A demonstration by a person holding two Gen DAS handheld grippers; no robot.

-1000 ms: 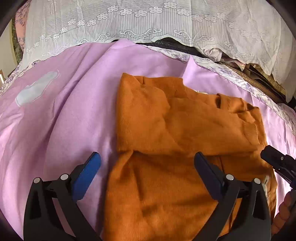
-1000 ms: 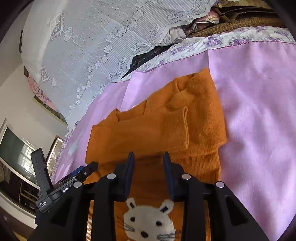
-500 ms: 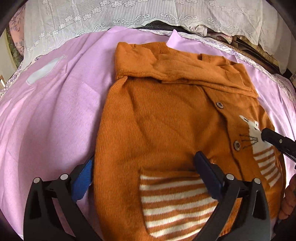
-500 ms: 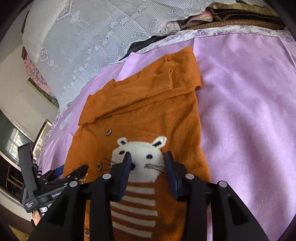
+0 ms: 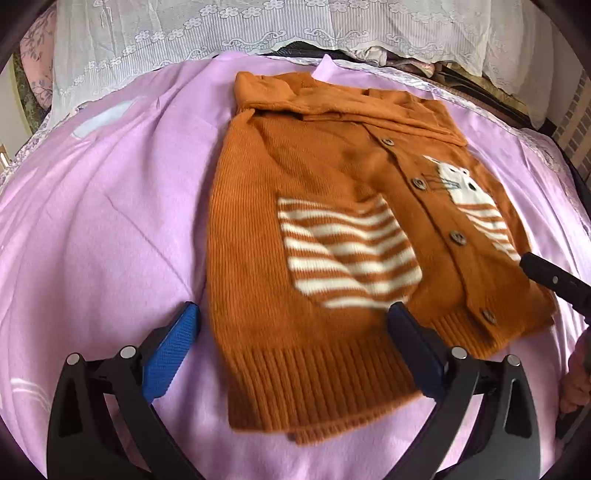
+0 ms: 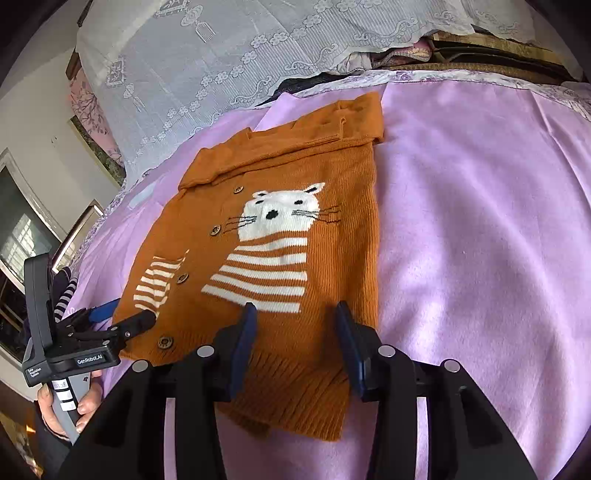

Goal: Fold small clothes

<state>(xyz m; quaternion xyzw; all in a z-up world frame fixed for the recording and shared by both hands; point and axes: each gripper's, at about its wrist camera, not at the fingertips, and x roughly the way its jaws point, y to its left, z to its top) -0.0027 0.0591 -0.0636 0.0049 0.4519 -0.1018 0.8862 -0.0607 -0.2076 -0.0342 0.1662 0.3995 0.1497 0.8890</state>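
An orange knit cardigan [image 5: 314,177] with a white cat and stripes lies flat, front up, on a lilac sheet [image 5: 110,221]. Its sleeves are folded across the top near the collar. My left gripper [image 5: 291,317] is open wide, hovering over the ribbed hem with nothing gripped. In the right wrist view the cardigan [image 6: 332,258] shows the cat face, and my right gripper [image 6: 295,310] hangs over the hem's right part. Its jaws are opening; the knit lies under them, not pinched. The left gripper [image 6: 110,325] appears at the cardigan's left edge, the right gripper's fingertip [image 5: 554,277] at its right edge.
White lace cloth [image 5: 184,29] covers a pile of bedding along the far side; it also fills the back [image 6: 221,55]. The lilac sheet [image 6: 480,221] spreads wide to the right. A hand [image 6: 85,406] holds the left gripper's handle. Window frames [image 6: 22,236] stand at far left.
Both grippers have drawn back from the folded sleeves toward the hem, so the whole cardigan front now shows. The right gripper's jaws stand wider apart than before.
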